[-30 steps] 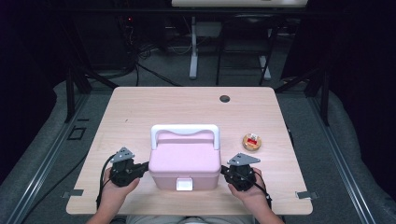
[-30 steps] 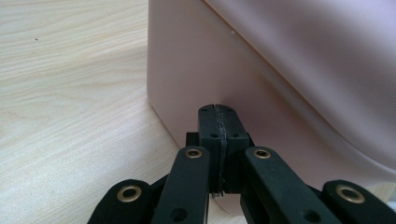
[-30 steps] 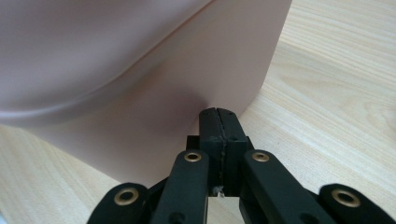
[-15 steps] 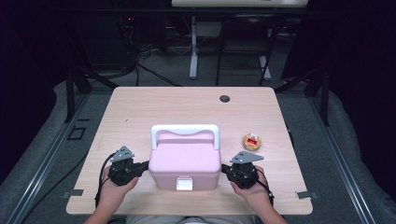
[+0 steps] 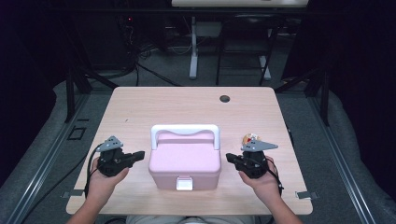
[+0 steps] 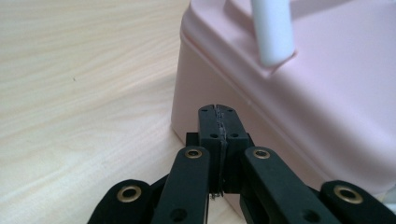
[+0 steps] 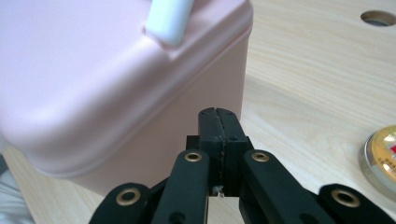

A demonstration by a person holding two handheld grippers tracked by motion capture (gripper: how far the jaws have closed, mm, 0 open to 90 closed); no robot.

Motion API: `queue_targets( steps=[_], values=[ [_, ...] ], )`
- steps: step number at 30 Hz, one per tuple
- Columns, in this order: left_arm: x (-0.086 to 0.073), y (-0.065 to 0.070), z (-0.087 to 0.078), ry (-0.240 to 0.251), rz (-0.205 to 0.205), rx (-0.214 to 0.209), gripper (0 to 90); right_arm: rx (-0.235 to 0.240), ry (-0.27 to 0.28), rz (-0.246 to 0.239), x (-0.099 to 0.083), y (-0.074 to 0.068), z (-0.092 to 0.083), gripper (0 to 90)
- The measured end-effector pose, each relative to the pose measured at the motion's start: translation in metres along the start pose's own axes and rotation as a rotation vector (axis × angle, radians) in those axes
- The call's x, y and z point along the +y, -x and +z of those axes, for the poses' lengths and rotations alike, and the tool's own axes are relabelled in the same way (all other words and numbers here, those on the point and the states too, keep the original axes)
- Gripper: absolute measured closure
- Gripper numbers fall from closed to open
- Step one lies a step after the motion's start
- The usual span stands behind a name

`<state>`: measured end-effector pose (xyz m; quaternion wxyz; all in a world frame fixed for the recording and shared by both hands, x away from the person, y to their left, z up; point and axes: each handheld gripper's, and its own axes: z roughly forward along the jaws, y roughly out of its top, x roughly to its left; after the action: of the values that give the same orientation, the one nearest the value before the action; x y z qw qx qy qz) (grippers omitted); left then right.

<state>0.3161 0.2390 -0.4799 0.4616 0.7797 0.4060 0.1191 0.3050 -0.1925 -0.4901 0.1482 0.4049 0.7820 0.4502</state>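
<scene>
Both grippers, left & right, jaws pressed together w/ nothing held, flank the pink box at table's near-centre: approach step, I'd judge; next they must open & close in on it.

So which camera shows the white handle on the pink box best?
The high view: there the whole white handle shows, lying back over the lid of the pink box. The left gripper view catches just one blurred end of it where it meets the lid, and the right gripper view likewise.
</scene>
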Motion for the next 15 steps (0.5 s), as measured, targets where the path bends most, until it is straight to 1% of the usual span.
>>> queue_targets(
  steps=[6,7,11,15],
  values=[
    [0.021,0.005,-0.01,0.018,0.021,-0.013,90.0,0.013,0.033,-0.011,0.019,0.002,-0.011,90.0],
    [0.024,0.006,-0.01,0.022,0.026,-0.01,90.0,0.015,0.041,-0.012,0.022,0.002,-0.013,90.0],
    [0.035,0.01,-0.012,0.016,0.048,-0.006,90.0,0.032,0.051,-0.03,0.032,0.001,-0.017,90.0],
    [0.043,0.011,-0.013,0.017,0.051,-0.014,90.0,0.052,0.044,-0.038,0.041,0.001,-0.019,90.0]
  ],
)
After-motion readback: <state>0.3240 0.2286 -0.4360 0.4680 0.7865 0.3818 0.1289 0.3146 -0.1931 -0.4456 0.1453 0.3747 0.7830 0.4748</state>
